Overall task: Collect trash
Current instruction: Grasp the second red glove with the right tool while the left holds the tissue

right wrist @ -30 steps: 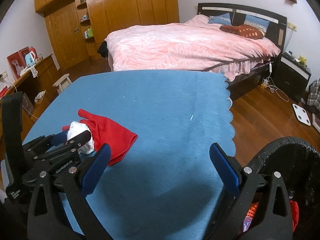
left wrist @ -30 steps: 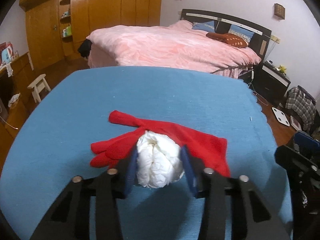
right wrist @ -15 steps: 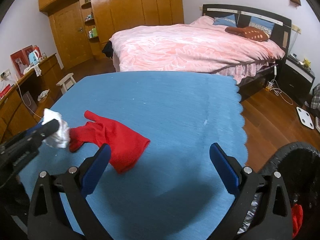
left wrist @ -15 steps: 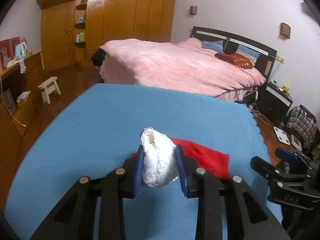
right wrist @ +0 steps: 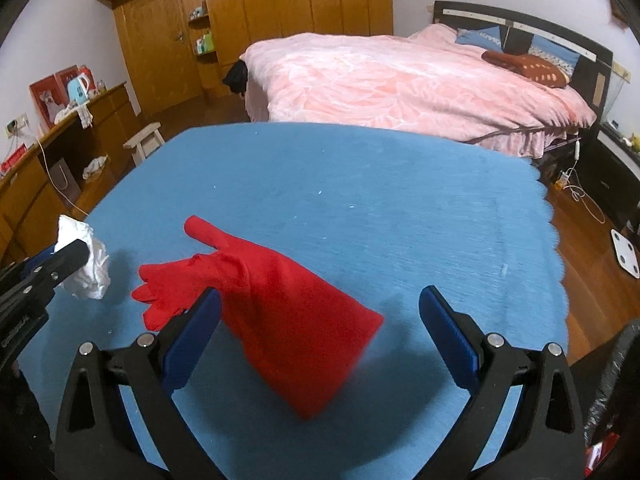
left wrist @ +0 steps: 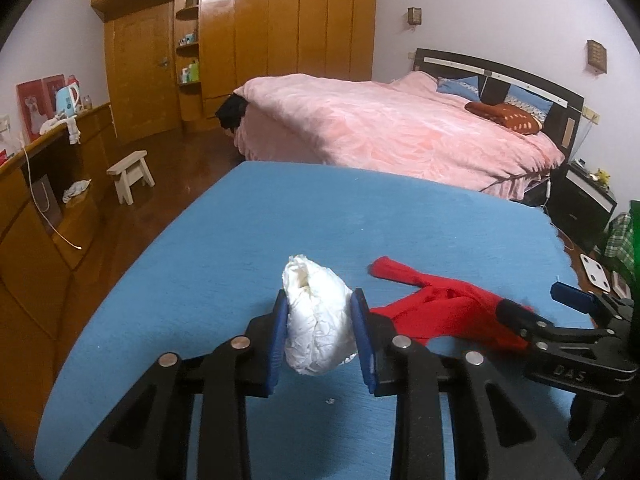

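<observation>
While a blue cloth (right wrist: 360,184) covers the table, both grippers work above it near a red glove.

Behind the table stands a bed with a pink cover (left wrist: 400,128), with a wooden wardrobe (left wrist: 240,40) along the far wall. On the cloth lies the red glove (right wrist: 280,312), flat, between the widely parted jaws of the right gripper (right wrist: 320,320), which grips nothing. Left of the glove, the left gripper (left wrist: 320,332) holds a crumpled white paper wad (left wrist: 316,320) pinched between its blue pads, lifted clear of the cloth.
</observation>
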`<move>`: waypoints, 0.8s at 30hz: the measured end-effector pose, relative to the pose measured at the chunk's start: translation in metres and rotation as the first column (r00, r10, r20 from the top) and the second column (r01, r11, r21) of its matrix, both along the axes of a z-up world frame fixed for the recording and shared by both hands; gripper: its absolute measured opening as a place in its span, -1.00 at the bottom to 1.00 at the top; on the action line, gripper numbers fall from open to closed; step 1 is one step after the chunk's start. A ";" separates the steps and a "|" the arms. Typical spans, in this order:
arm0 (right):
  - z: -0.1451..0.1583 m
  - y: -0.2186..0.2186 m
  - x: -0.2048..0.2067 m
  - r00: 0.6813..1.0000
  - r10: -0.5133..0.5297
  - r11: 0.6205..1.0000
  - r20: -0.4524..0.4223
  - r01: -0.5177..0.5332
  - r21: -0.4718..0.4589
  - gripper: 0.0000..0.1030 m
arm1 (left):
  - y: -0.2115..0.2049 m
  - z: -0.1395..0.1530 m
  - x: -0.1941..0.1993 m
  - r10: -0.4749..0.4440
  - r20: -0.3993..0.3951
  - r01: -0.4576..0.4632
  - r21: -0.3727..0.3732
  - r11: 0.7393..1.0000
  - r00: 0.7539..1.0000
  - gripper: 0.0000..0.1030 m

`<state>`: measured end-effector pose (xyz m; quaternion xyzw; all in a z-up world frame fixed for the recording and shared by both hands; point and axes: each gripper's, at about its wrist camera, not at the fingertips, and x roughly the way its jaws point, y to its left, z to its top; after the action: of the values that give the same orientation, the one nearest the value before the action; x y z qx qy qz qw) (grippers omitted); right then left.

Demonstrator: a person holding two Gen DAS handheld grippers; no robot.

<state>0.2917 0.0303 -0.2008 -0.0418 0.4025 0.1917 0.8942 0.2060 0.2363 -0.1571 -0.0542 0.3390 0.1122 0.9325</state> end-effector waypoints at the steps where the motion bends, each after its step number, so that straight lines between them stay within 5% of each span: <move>1: -0.003 0.004 0.002 1.000 0.002 1.000 -0.009 -0.002 -0.002 0.87 | 0.002 -0.002 0.001 0.001 -0.003 -0.001 0.000 1.000 1.000 -0.40; 13: -0.020 0.031 0.009 0.994 0.068 0.997 -0.088 -0.071 -0.035 0.81 | 0.013 -0.011 0.001 0.012 -0.017 -0.012 -0.021 1.000 1.000 -0.40; 24: -0.014 0.039 -0.001 0.986 0.142 0.990 -0.088 -0.143 -0.010 -0.72 | 0.012 -0.008 -0.005 0.011 -0.016 -0.012 -0.026 1.000 1.000 -0.40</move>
<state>0.2910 0.0689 -0.2145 -0.0691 0.4387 0.2534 0.8594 0.2013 0.2486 -0.1653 -0.0675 0.3473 0.1134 0.9284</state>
